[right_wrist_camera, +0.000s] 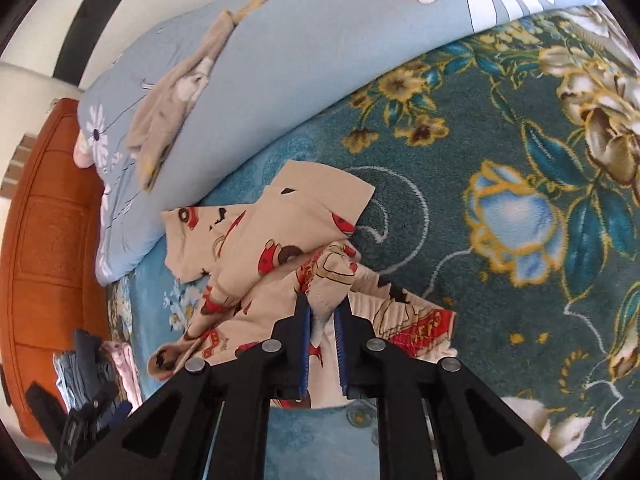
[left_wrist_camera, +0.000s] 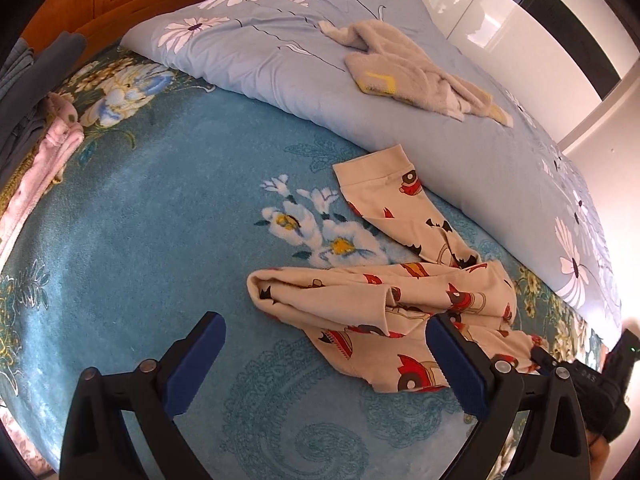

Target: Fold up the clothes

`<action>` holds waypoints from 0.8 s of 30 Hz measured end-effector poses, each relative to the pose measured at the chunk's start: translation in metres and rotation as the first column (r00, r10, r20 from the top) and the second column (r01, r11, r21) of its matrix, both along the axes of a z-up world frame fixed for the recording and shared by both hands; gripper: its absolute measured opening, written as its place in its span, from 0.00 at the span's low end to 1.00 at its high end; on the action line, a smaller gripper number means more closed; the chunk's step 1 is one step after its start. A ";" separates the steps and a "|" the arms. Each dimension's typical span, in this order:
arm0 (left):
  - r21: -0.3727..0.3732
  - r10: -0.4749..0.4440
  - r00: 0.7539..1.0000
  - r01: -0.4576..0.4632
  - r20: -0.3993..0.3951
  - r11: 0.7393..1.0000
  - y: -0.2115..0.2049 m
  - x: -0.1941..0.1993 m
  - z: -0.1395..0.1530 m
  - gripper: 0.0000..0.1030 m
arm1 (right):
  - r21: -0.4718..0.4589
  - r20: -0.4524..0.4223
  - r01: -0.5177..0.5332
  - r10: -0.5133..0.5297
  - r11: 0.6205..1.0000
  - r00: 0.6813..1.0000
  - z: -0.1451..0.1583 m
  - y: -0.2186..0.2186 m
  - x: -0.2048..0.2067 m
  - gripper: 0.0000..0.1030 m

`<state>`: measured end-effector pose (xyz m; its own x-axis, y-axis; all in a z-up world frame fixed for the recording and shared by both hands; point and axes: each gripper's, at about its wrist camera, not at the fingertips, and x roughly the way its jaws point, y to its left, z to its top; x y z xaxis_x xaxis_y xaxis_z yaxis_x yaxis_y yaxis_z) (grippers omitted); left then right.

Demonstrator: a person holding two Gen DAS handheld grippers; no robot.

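Left wrist view first: at the far left we see a stack of folded clothes [left_wrist_camera: 36,120], dark pieces with a pink one, at the edge of the teal flowered blanket [left_wrist_camera: 140,240]. Our left gripper [left_wrist_camera: 324,344] hovers with its blue pads wide apart and nothing between them. Just beyond its right finger lies the cream printed garment [left_wrist_camera: 384,300], crumpled on the blanket beside the light blue duvet [left_wrist_camera: 260,52]. A beige towel [left_wrist_camera: 408,68] lies on the duvet. At the far right edge the right gripper [left_wrist_camera: 538,354] seems to meet the garment's corner, though that part is dim. In the right wrist view our right gripper [right_wrist_camera: 322,312] is pinched tight on a fold of the garment [right_wrist_camera: 248,248].
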<state>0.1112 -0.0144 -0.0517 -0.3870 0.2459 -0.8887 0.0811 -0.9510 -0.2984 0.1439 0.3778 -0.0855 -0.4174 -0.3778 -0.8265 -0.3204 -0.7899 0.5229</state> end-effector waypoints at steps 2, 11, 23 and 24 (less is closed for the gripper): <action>-0.005 -0.028 1.000 0.028 0.012 1.000 0.012 -0.003 -0.004 0.96 | 0.077 -0.050 -0.040 0.044 0.996 0.998 0.019 0.002 0.019 0.10; 0.025 -0.185 0.979 0.184 0.089 0.983 0.082 0.009 -0.035 0.95 | 0.369 0.009 -0.221 0.235 0.903 0.972 0.035 0.009 0.088 0.10; -0.062 -0.521 0.851 0.524 0.063 0.849 0.184 0.021 -0.042 0.94 | 0.182 0.162 -0.184 0.155 0.966 0.975 -0.010 0.038 0.132 0.11; -0.079 -0.526 0.847 0.531 0.070 0.844 0.190 0.020 -0.043 0.94 | 0.184 0.171 -0.189 0.158 0.965 0.972 -0.010 0.037 0.132 0.11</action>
<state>0.1309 0.1754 -0.0951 -0.1818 0.3182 -0.9304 -0.4307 -0.8764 -0.2155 0.2757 0.4150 -0.0955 -0.2222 -0.2560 -0.9408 -0.2330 -0.9230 0.3062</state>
